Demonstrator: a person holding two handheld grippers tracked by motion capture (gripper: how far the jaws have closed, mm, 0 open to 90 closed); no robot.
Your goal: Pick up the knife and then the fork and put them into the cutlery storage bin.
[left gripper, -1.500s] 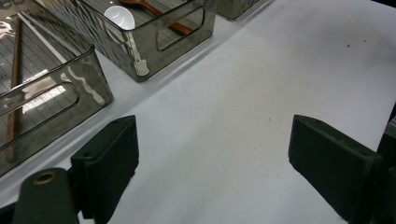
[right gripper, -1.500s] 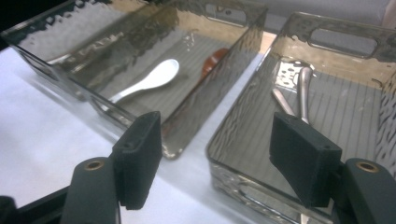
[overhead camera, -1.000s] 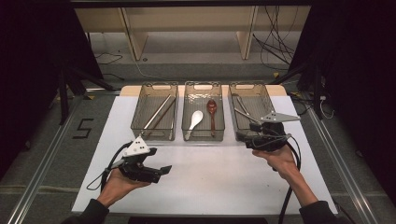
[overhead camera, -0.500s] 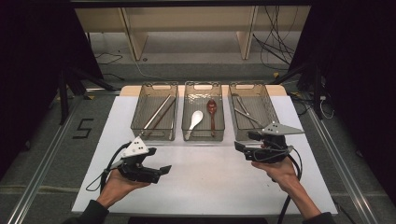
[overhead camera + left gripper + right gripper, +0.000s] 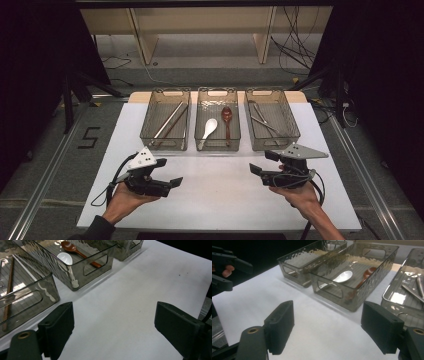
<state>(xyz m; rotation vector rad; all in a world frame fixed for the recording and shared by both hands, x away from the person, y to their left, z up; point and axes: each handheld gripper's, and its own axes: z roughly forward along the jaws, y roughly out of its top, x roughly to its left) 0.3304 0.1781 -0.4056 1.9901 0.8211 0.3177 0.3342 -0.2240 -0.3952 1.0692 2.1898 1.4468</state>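
Fingers [image 5: 279,325] of the right gripper [image 5: 263,163] stand wide apart over bare white tabletop, having just been opening, with nothing between them. Those of the left gripper [image 5: 175,182] are likewise spread and empty, aimed toward the right one across a broad open stretch of the table [image 5: 220,200]. Both tools sit near the table's front edge, well apart from each other and clear of the bins.

Three clear bins line the far edge side by side, with narrow gaps between. The left bin [image 5: 150,131] holds two chopsticks [image 5: 169,121] lying lengthwise. The middle bin [image 5: 218,146] holds two spoons, a white one [image 5: 209,129] and a brown one [image 5: 227,120], just beside each other. The right bin [image 5: 292,131], nearest the right gripper, holds metal utensils [image 5: 262,120] whose count cannot be told. Open room runs the table's full width before the bins; dark floor rails flank both sides.
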